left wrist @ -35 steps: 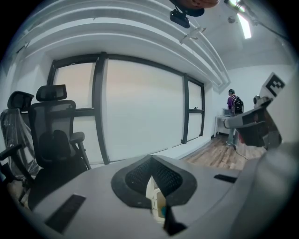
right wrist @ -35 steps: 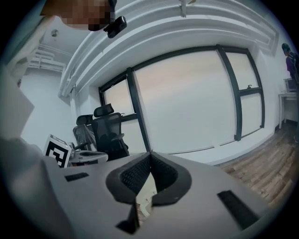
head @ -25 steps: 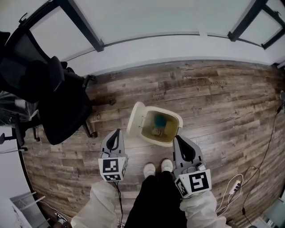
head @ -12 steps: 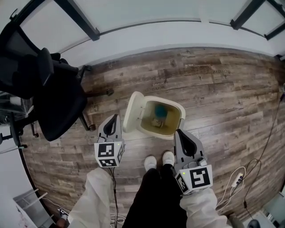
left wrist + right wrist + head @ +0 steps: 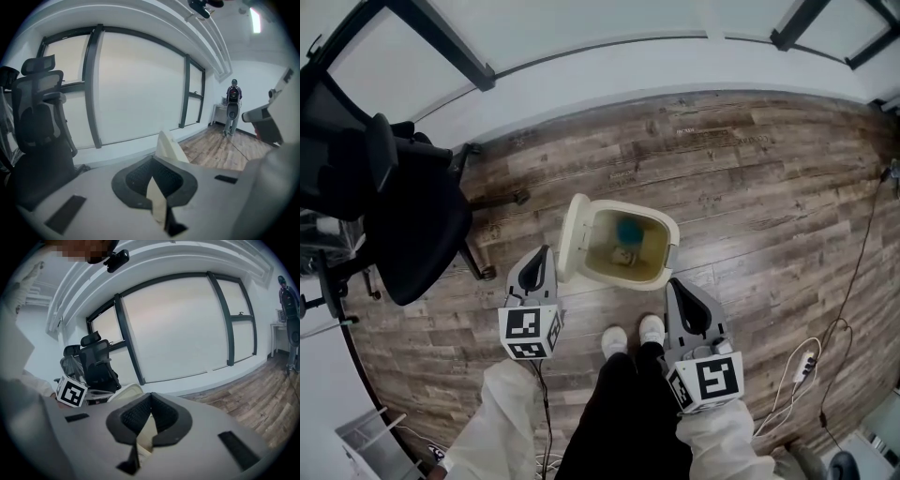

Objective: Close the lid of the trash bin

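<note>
A cream trash bin (image 5: 667,251) stands on the wooden floor with its lid (image 5: 571,236) swung up on its left side. Inside lie a teal object (image 5: 629,231) and some pale scrap. My left gripper (image 5: 539,255) is shut and empty, its tip just left of the raised lid. In the left gripper view the lid (image 5: 168,146) rises right behind the closed jaws of the left gripper (image 5: 154,161). My right gripper (image 5: 675,289) is shut and empty at the bin's near right corner. The right gripper view shows the right gripper (image 5: 151,397) with the lid (image 5: 124,391) beyond it.
A black office chair (image 5: 403,216) stands left of the bin. The person's white shoes (image 5: 633,336) are just in front of it. Cables (image 5: 853,309) and a power strip (image 5: 802,366) lie at the right. A window wall runs behind. A person (image 5: 232,101) stands far off.
The left gripper has crept forward a little toward the raised lid. The right gripper stays by the bin's near right corner. The lid still stands up.
</note>
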`<state>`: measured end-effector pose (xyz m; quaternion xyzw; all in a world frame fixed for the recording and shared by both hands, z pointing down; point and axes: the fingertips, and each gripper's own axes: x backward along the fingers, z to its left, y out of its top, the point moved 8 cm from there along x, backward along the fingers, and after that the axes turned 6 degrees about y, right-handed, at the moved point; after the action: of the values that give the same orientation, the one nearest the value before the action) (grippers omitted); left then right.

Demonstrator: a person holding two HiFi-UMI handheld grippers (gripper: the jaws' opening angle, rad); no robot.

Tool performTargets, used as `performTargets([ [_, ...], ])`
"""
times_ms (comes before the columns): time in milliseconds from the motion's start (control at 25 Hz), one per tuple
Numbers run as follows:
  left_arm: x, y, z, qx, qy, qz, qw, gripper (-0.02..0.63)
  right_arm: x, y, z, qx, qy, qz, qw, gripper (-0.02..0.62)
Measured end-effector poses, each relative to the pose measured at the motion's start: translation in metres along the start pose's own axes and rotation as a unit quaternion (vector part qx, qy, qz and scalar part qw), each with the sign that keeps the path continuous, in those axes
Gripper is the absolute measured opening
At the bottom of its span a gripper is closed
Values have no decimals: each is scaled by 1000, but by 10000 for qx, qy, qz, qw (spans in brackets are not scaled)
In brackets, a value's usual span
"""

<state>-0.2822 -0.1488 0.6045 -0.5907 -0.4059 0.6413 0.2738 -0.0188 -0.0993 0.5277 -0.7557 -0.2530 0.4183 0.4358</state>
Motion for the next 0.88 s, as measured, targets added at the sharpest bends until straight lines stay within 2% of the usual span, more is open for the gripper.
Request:
performTargets([
  [200,0,-1,-45,-97,-389,0,9992,8,14,-6,-18,-202,-223,-28,9995,23],
  [480,-10,-5,-95,32,-646,123,9978,8,34,-10,-51,-378,-563,-125,9976,23],
  [880,-33,-24,-150,-266,-1023,446,9934,8,59,-25,-92,-671,-1010,-146,9925,23],
])
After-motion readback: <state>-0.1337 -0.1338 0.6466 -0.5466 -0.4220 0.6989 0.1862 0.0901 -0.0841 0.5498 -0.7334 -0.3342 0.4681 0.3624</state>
